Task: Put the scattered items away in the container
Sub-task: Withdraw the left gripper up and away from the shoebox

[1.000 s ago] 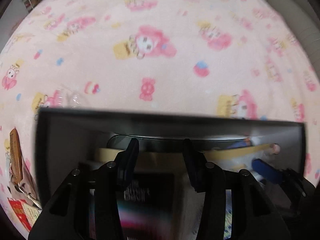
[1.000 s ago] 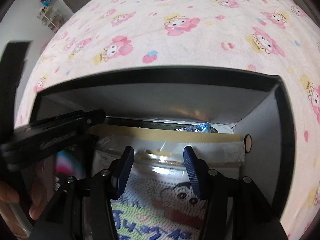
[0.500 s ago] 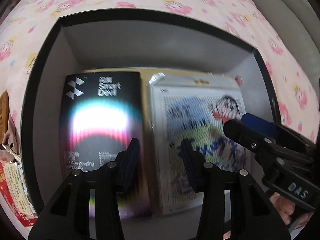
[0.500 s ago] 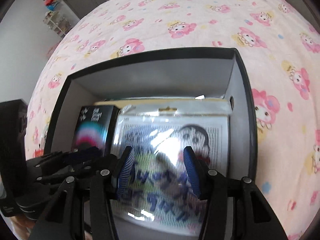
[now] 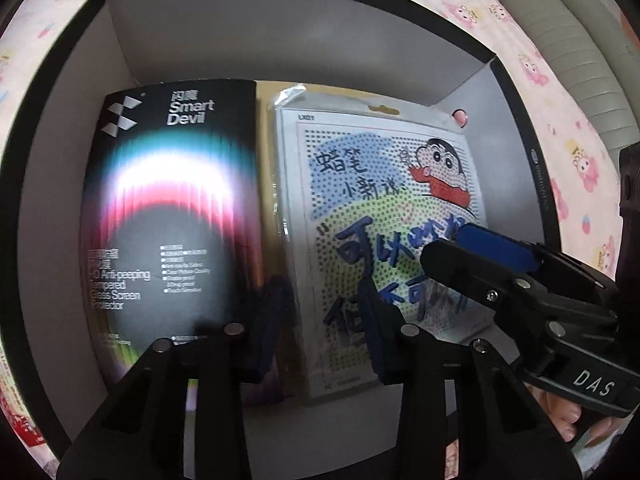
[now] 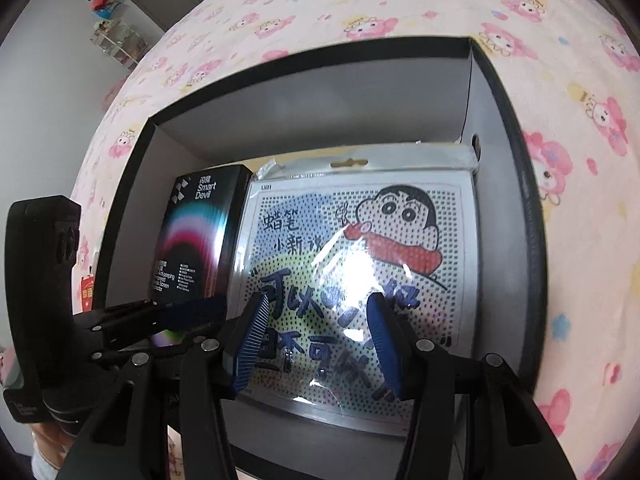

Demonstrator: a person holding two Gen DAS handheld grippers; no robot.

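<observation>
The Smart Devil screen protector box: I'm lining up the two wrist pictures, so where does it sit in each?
Left wrist: the Smart Devil box fills the left half of the black container.
Right wrist: the box is smaller, left of centre, against the container's left wall.
Shared landmark: the cartoon bead-art pack lies directly to its right in both.

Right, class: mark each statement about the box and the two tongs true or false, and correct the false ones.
1. The black Smart Devil box lies inside the container. True.
2. The cartoon packet lies left of the Smart Devil box. False: it lies to its right.
3. The right tongs grip the cartoon packet. False: they hover open above it, holding nothing.
4. The container sits on a pink patterned cloth. True.
5. The left tongs carry a comb. False: nothing is between them; their jaws have just been closing.
</observation>
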